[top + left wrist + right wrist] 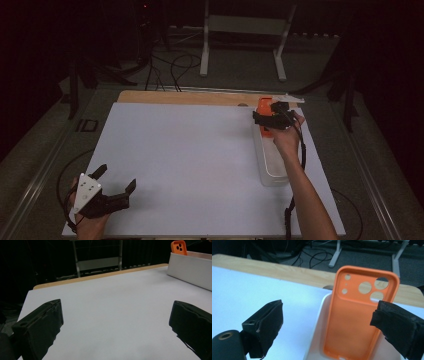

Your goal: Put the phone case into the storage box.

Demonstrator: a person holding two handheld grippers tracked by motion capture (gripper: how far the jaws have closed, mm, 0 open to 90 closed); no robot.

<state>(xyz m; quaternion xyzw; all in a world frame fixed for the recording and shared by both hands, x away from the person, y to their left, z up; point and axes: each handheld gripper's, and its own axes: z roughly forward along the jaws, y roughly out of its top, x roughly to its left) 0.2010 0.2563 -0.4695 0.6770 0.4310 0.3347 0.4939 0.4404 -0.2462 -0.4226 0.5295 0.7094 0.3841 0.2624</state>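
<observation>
While the right hand-held gripper (pixel 325 325) hovers wide open around the orange phone case (pixel 357 315), propped upright in the white tray (pixel 272 165) near the worktop's far right corner, an off-centre squeeze could topple it; the left hand-held gripper (pixel 116 179) idles open.

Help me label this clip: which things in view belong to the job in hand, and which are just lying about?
In the job:
- right gripper, open, at the orange phone case
- white bin that the case leans in

Lying about or idle:
- left gripper, open over the bare white table
- white stand and cables on the floor behind
</observation>
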